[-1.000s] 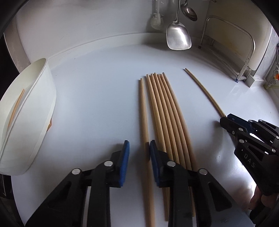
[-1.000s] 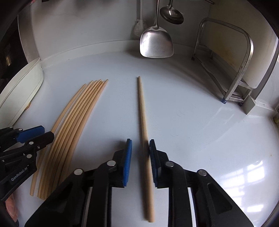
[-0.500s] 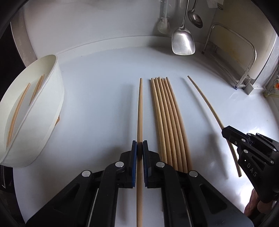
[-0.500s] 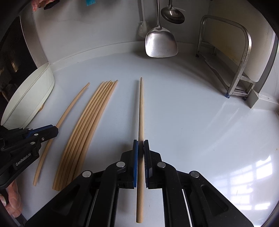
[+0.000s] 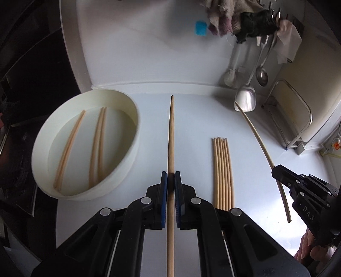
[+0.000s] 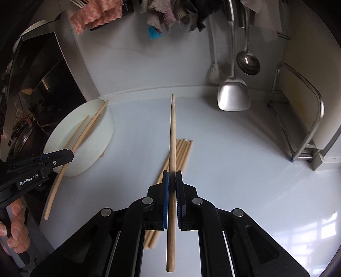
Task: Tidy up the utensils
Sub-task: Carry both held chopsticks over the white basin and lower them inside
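Left gripper (image 5: 171, 183) is pinched narrow on one chopstick (image 5: 171, 149) — blue pads tight on both sides, stick running straight ahead with its tip aimed at the far wall and its back end passing between the gripper arms. Right gripper (image 6: 172, 181) is the same: clamped narrow on a second chopstick (image 6: 172, 153), lifted off the counter (image 6: 245, 181) and pointing forward. So two sticks held, one per gripper. On the counter between the two grippers lies a loose bundle of chopsticks (image 5: 222, 172), about six side by side and touching, parallel, ends roughly even; in the right view the held stick crosses over it. Left and a bit farther, one white oval bowl (image 5: 130, 157) sits on the counter with three chopsticks (image 5: 97, 149) lying flat inside — one alone, two close together. At the back, one metal spatula (image 6: 233, 97) and one ladle (image 6: 248, 61) hang against the wall, a white brush (image 6: 214, 72) beside them. One metal rack (image 6: 307, 136) stands far right; cloths (image 6: 100, 15) hang above.
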Demonstrator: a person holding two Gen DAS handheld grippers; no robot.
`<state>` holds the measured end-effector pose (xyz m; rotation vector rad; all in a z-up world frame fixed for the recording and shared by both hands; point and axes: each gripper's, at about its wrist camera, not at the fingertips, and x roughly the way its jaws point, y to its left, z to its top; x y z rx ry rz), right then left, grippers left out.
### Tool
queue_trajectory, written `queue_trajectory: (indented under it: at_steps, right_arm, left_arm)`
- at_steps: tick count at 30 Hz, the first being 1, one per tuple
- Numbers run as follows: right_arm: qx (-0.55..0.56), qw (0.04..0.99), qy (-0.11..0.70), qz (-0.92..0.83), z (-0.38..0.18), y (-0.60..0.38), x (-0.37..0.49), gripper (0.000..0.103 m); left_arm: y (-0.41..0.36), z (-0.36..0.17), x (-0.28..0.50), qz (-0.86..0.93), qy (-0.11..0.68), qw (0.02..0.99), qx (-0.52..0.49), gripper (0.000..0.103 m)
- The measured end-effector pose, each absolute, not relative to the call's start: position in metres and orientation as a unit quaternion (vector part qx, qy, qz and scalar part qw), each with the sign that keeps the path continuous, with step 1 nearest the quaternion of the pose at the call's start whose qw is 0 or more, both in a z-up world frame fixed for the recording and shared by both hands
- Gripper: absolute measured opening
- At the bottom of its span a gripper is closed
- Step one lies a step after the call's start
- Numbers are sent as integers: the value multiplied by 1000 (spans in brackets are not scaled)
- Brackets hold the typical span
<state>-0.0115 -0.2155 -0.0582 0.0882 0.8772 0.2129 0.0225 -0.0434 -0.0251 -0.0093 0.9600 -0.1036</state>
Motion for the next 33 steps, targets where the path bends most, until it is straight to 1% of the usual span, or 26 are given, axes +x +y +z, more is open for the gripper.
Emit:
queue_trajectory:
  at_steps: [4, 10, 16, 24, 33]
  right_arm:
    - [42, 896, 419, 139, -44, -175, 0, 6]
    - [50, 894, 416, 159, -33, -100, 30, 6]
    - [36, 883, 437, 167, -46, -21, 64, 6]
    - [39, 858, 491, 146, -88, 42, 117, 6]
    - [43, 838, 533, 109, -120, 55, 144, 6]
  left_arm:
    - [0, -13, 25, -20, 457, 889, -15, 7]
    - [77, -10, 48, 4, 462, 886, -24, 7]
    - [141, -30, 87, 3, 482, 875, -40, 7]
    - [174, -70, 135, -18, 512, 858, -44, 7]
    - [184, -98, 158, -40, 536, 842, -40, 7]
